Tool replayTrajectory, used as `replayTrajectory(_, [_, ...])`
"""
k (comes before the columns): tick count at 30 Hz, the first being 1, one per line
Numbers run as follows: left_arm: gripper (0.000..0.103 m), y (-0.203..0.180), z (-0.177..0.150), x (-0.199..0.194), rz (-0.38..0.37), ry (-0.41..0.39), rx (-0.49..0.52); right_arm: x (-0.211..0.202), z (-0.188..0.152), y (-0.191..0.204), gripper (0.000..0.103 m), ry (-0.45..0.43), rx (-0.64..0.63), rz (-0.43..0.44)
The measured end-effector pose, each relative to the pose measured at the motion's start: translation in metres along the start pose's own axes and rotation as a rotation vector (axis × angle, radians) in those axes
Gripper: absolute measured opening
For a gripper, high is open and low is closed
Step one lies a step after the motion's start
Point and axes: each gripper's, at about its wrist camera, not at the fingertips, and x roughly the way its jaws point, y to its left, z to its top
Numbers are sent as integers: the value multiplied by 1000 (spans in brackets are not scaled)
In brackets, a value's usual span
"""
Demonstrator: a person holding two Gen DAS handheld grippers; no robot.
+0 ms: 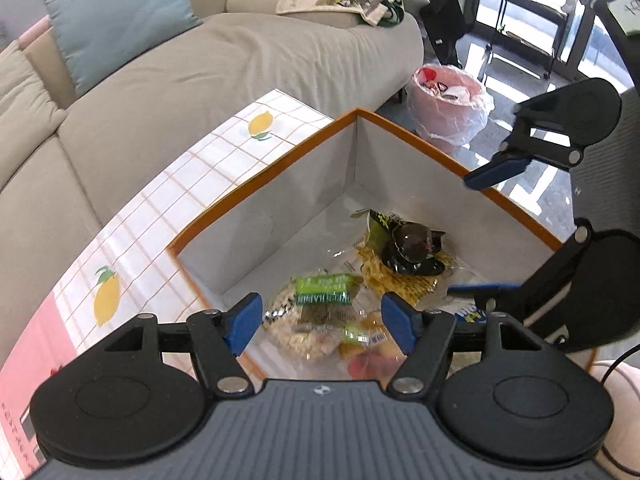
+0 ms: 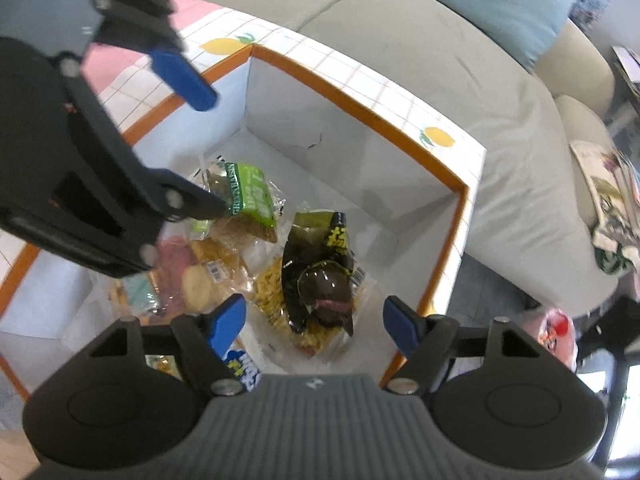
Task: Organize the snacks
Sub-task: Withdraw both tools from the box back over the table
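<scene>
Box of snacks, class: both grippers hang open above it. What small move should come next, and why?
Probably lift the left gripper up and away from the box. Both it and the right gripper are open and empty, and the green packet and dark packet already lie inside.

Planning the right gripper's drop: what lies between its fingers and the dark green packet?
Nothing: right gripper hangs open above dark green packet, right wrist view.

Two matching tools here: left gripper (image 1: 322, 326) and right gripper (image 2: 314, 322), each with black linkage arms, round black discs, silver pivot screws, blue finger pads (image 1: 242, 324), ribbed grey body, small white logo.
</scene>
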Motion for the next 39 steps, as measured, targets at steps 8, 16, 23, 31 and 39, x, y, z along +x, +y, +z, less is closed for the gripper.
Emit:
replayTrajectory(8, [80,17,-30,-52,23,-47,-91,-45,-3,14,75,-66,256,-58])
replayTrajectory(16, [80,43,-76,-106,88,-114,-221,-85,-4,67,83,-235,413,-39])
replayTrajectory(23, [80,72,-131,-145,164,-152,-355,-92,-2,131,83,-338,467,38])
replayTrajectory(31, [80,118,-206,-165,234,-170,-561,-74,16,194,82,-334,542,106])
replayTrajectory(39, [80,151,-266,-154,269,-156,-677,-43,41,243,69,-306,521,115])
